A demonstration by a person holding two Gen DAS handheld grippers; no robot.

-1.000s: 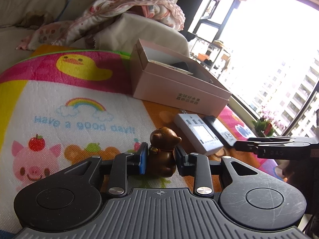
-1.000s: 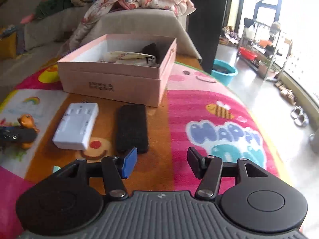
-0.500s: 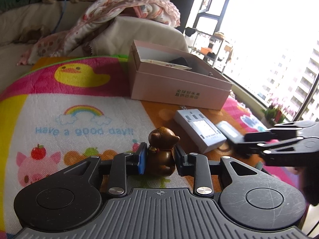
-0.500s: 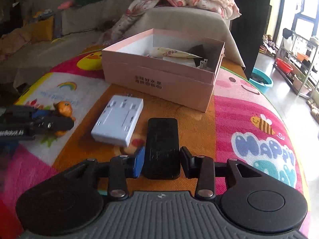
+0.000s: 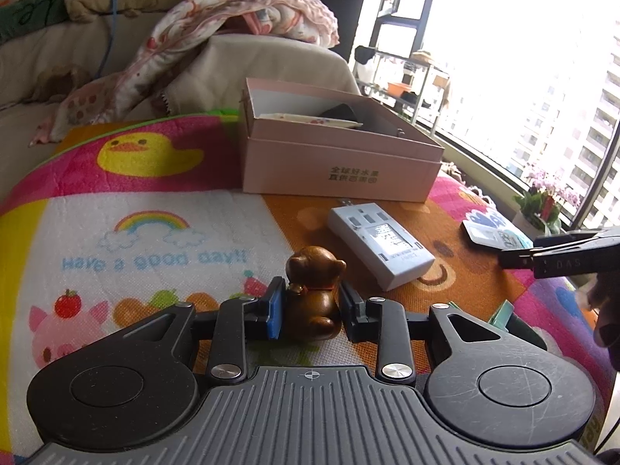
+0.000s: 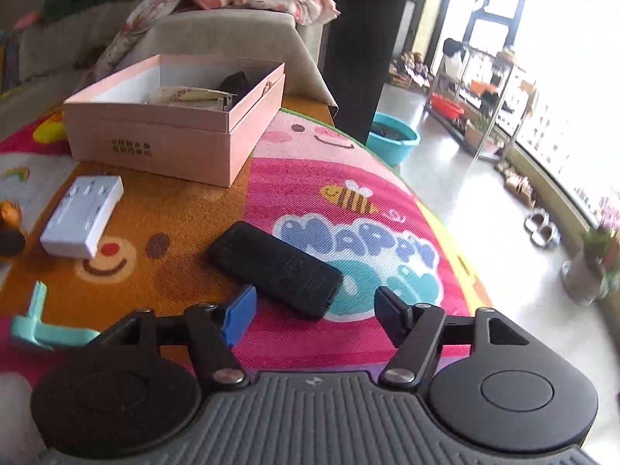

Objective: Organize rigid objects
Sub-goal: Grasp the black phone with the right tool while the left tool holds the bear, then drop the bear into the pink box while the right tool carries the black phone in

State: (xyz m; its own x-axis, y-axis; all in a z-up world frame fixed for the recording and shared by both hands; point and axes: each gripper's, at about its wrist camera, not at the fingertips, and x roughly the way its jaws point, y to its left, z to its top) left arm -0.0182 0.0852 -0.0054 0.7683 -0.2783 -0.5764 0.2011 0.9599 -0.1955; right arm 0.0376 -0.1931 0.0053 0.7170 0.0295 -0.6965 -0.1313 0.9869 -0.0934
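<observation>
The brown bear figurine (image 5: 314, 295) stands on the play mat (image 5: 155, 228), pinched between the left gripper's (image 5: 310, 308) fingers, with the open pink box (image 5: 341, 155) beyond the white power adapter (image 5: 381, 246). Lift it straight up, clearing the adapter, and lower it into the box's free corner. The right gripper (image 6: 314, 312) hangs spread wide and empty just short of the black phone-like slab (image 6: 277, 269).

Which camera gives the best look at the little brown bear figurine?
The left wrist view. The brown bear figurine sits front and centre there, seen whole from behind, clamped between the fingers of the left hand-held gripper. The right wrist view catches only a sliver of it at the left edge.
</observation>
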